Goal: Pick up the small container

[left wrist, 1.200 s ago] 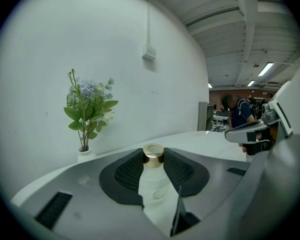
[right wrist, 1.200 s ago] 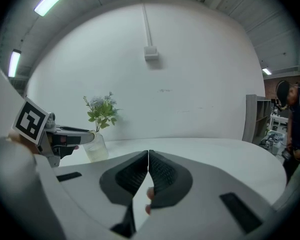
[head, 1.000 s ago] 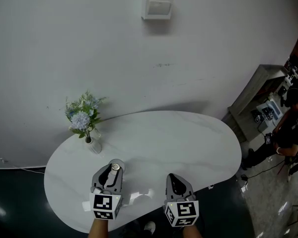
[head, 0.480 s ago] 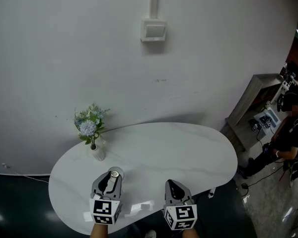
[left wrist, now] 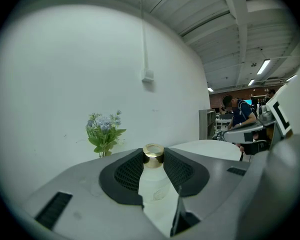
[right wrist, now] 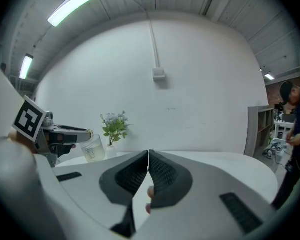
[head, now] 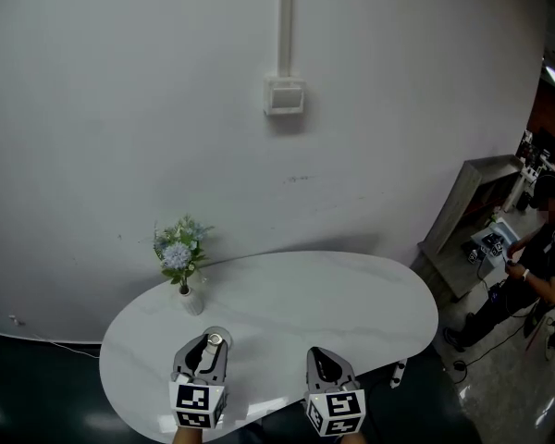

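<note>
White table (head: 351,294) beneath; left gripper (left wrist: 153,153) clamps the small container (left wrist: 152,179) between its fingers (left wrist: 127,171); right gripper (right wrist: 148,156) fingers together, empty. Lift step seems in hand: next, keep it level.

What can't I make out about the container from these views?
Head view: the small clear container with a gold rim is mostly covered by the left gripper; only its top shows.
Left gripper view: its base is hidden by the gripper's body.
Right gripper view: its printed markings are too small to read.
</note>
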`<act>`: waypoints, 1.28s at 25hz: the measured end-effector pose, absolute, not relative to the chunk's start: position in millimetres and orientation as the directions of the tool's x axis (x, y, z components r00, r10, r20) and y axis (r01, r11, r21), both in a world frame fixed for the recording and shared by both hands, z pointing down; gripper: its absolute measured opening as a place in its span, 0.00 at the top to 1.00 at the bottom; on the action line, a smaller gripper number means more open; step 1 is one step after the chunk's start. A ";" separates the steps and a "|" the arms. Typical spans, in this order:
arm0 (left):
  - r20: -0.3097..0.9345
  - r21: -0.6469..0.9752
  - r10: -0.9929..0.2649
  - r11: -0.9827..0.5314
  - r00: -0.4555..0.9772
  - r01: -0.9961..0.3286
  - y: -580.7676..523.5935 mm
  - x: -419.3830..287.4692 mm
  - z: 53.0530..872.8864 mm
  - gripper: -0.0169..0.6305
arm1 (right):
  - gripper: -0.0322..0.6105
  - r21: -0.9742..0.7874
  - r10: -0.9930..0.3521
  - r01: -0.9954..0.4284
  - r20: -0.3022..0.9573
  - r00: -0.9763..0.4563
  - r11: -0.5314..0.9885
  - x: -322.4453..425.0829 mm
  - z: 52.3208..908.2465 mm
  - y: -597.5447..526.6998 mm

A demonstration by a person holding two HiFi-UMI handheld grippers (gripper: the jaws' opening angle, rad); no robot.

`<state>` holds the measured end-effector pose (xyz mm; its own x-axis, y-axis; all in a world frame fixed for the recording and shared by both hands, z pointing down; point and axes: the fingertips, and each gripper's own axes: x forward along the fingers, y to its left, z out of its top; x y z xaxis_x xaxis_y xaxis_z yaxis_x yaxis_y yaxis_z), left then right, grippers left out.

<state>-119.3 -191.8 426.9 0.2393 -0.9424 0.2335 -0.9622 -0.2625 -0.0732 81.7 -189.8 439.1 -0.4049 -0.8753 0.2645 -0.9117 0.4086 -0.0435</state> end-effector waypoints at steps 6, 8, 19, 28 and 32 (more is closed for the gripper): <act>0.209 -0.094 -0.951 -0.253 0.230 -0.963 -176.4 -122.2 414.8 0.77 | 0.84 -0.038 -0.875 -0.905 0.244 -0.419 0.423 79.9 429.7 -178.6; 0.200 -0.102 -0.953 -0.250 0.226 -0.963 -171.9 -123.2 411.4 0.77 | 0.84 -0.039 -0.874 -0.903 0.238 -0.424 0.428 79.4 426.8 -175.2; 0.187 -0.112 -0.958 -0.242 0.219 -0.964 -143.5 -124.4 399.4 0.77 | 0.84 -0.043 -0.871 -0.893 0.202 -0.448 0.449 72.2 411.8 -157.7; 0.165 -0.106 -0.967 -0.215 0.196 -0.971 -127.4 -131.3 393.4 0.77 | 0.84 -0.021 -0.872 -0.890 0.192 -0.451 0.456 69.9 404.7 -146.1; 0.150 -0.105 -0.970 -0.210 0.193 -0.972 -122.9 -131.8 390.1 0.77 | 0.84 -0.013 -0.872 -0.889 0.187 -0.452 0.457 70.2 401.6 -142.6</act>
